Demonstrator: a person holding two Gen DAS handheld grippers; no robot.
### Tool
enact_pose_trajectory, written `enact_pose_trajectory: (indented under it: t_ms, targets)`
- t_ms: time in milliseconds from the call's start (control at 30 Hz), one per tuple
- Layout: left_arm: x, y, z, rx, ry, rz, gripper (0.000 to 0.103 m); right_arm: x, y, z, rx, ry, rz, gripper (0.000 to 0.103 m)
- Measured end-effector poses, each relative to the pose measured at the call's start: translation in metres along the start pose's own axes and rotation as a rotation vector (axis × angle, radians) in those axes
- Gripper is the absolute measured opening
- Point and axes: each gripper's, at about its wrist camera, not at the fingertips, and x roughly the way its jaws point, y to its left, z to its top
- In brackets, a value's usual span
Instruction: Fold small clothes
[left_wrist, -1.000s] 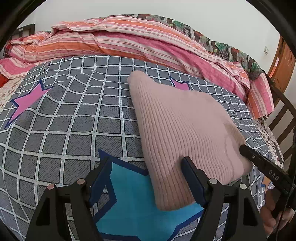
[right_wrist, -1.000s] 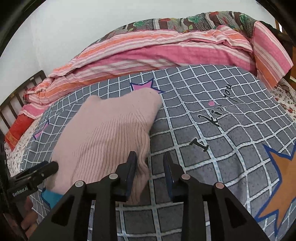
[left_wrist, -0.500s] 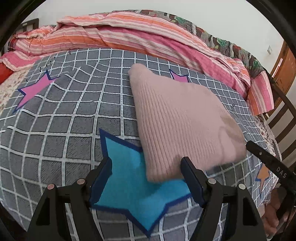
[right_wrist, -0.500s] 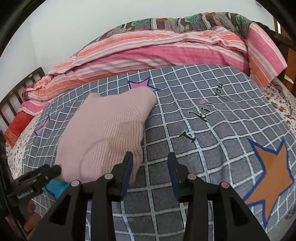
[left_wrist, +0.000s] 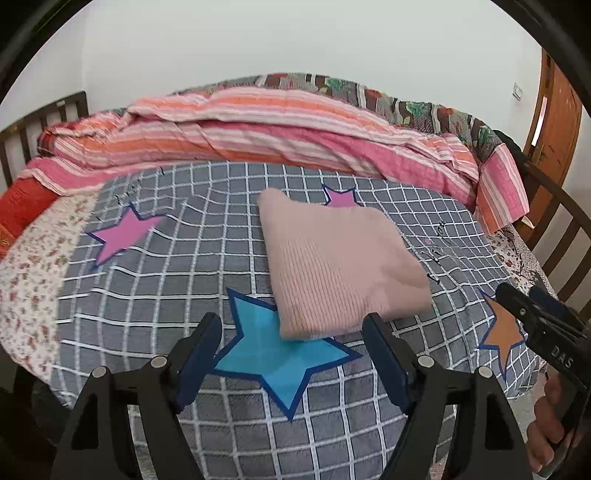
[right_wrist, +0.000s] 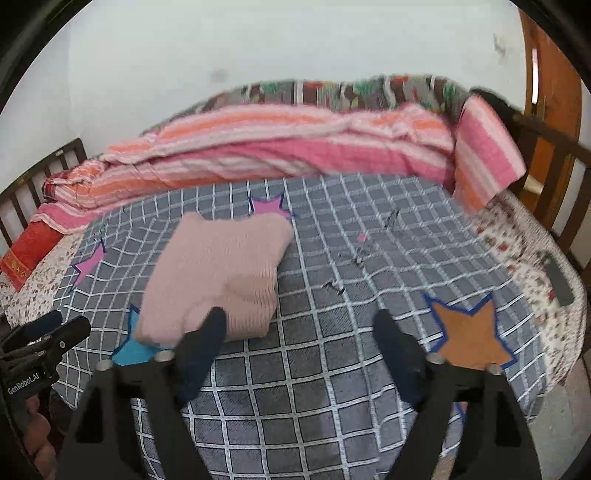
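left gripper (left_wrist: 291, 354): fingers spread wide, nothing between them, held above the blue star (left_wrist: 280, 354) printed on the grey checked bedcover (left_wrist: 155, 273). the folded pink knit sweater (left_wrist: 336, 266) lies flat on the bedcover just beyond the gripper, its near corner overlapping the blue star and its far edge beside a small pink star (left_wrist: 341, 197). right gripper (right_wrist: 301, 332): fingers also spread wide and empty, the left finger (right_wrist: 207, 339) in line with the sweater's near edge; contact cannot be determined. an orange star (right_wrist: 471, 339) sits right of it. a striped pink quilt (left_wrist: 258, 140) is bunched along the far side.
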Motion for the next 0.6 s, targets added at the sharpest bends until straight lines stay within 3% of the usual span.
enact_pose_trajectory:
  t_ms: [133, 600]
  targets:
    - [-0.026, 0.001, 0.0, 0.009, -0.031, 0.033, 0.08, -0.026, 0.004, 0.0, -0.029, -0.037, -0.004, 0.096]
    - [-0.06, 0.004, -0.008, -0.004, -0.072, 0.046, 0.081, -0.063, 0.012, -0.01, -0.066, -0.057, -0.012, 0.096]
